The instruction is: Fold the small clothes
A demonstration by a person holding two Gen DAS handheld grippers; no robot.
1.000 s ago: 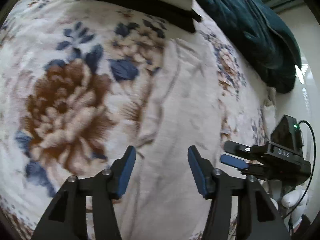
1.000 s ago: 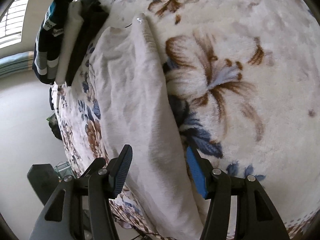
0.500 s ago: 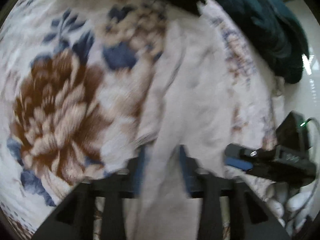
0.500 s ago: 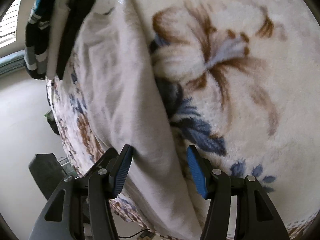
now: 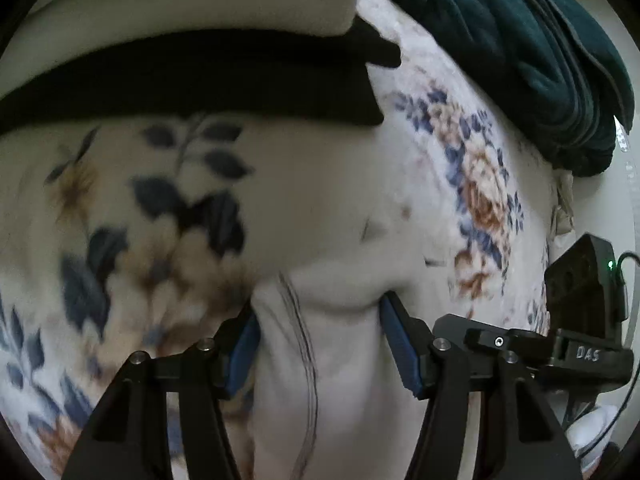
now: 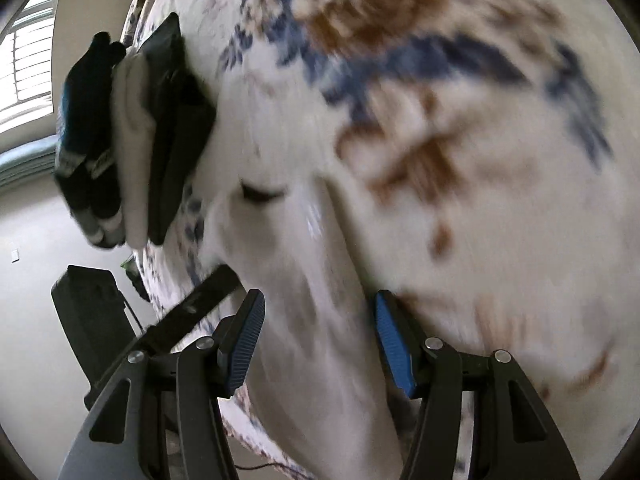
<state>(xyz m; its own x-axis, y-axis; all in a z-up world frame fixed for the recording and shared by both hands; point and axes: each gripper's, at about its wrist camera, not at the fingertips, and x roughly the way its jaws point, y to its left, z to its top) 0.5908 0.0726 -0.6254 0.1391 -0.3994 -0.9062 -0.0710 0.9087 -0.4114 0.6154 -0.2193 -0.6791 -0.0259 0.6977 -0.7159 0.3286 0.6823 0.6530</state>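
Both claws straddle the cream garment point(image 5: 340, 360) on the floral blanket point(image 5: 120, 240); left claw point(image 5: 320, 344) and right claw point(image 6: 320, 340) grasping it; folded stack point(image 5: 200, 72) beyond.

The place is a home bedroom. A plush floral blanket point(image 5: 472, 184) covers a bed, with a stack of folded clothes point(image 6: 132, 140) at its far edge and a dark teal quilt point(image 5: 532, 52) bunched far right. A window with blinds point(image 6: 30, 68) lights the pale floor point(image 6: 32, 292) at left.
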